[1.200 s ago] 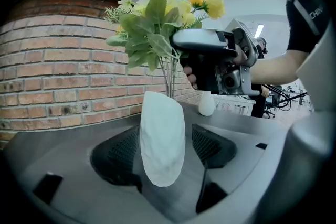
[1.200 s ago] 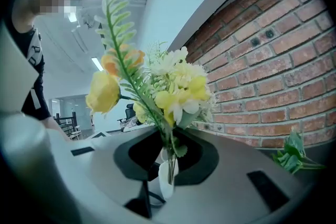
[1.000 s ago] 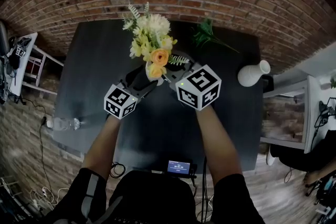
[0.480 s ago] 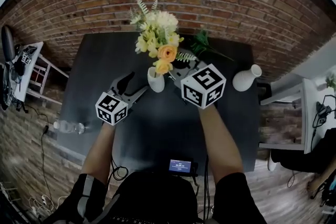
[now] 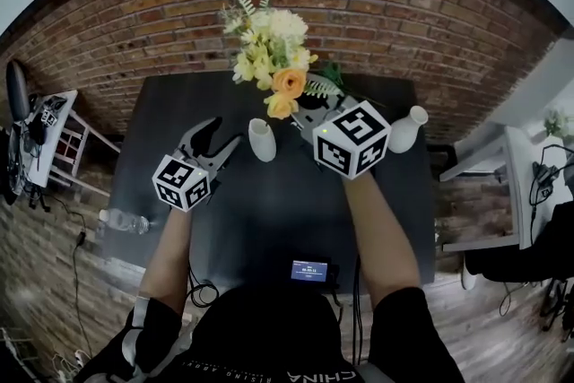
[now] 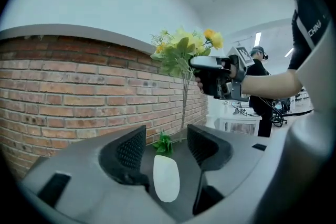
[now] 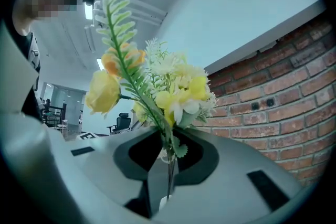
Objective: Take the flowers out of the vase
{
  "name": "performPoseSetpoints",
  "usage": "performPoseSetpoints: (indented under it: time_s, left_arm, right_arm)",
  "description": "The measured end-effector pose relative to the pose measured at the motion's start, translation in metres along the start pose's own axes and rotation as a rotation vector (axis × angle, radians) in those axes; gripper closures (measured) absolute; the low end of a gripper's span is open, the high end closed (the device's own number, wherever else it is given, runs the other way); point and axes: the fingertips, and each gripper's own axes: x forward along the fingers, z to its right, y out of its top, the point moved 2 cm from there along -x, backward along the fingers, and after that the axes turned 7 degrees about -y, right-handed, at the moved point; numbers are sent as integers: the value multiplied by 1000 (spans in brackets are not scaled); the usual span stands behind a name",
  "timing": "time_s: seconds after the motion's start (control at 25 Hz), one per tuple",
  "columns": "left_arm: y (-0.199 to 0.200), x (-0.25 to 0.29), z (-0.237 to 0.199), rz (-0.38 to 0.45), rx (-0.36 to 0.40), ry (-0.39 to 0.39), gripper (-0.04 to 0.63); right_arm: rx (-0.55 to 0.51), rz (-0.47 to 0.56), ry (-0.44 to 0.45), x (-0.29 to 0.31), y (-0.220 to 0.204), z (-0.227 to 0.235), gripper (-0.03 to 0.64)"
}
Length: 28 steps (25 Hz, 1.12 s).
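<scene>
A bouquet of yellow, white and orange flowers [image 5: 273, 58] hangs in the air, its stems clear of the small white vase [image 5: 261, 140]. My right gripper [image 5: 303, 114] is shut on the stems [image 7: 169, 165], with the blooms [image 7: 157, 86] spreading above its jaws. The vase stands upright on the dark table [image 5: 269, 211]. My left gripper [image 5: 222, 135] is left of the vase and apart from it. Its jaws are closing with nothing between them. In the left gripper view the vase [image 6: 166, 178] shows below and beyond the left gripper [image 6: 165, 139], and the right gripper [image 6: 218, 77] holds the bouquet [image 6: 184, 50] higher up.
A second white vase [image 5: 405, 128] stands at the table's right edge. A green sprig [image 5: 334, 73] lies at the back by the brick wall [image 5: 404, 22]. A water bottle [image 5: 121, 221] lies at the left edge, a small screen device [image 5: 309, 271] at the front.
Both grippers have risen. The right one lifted the bouquet up out of the vase. The left one came off the vase and drew away to the left.
</scene>
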Motion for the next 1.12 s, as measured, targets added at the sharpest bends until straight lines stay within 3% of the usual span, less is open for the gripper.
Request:
performPoseSetpoints:
  time_s: [0.08,0.2,0.36,0.84,1.12]
  left_arm:
    - [10,0,4,6,16,-5,353]
    - [19,0,15,13,33,-9,434]
    - [20,-5,30,29,22,-9,594]
    - [12,-21,84,14,-15,-35,594]
    - [1,-34,101,11,-53,-84,594]
  right_arm:
    - [-14,-8,-6,-7,2,-3,554]
    - [-16,-29,-18,-20,-6,-8,554]
    - [16,-62,-33,-37,-30,-16,554]
    - [102,-151,-60,-79,-93,-37,554]
    - [98,-160,-92,-98,-95,-66,554]
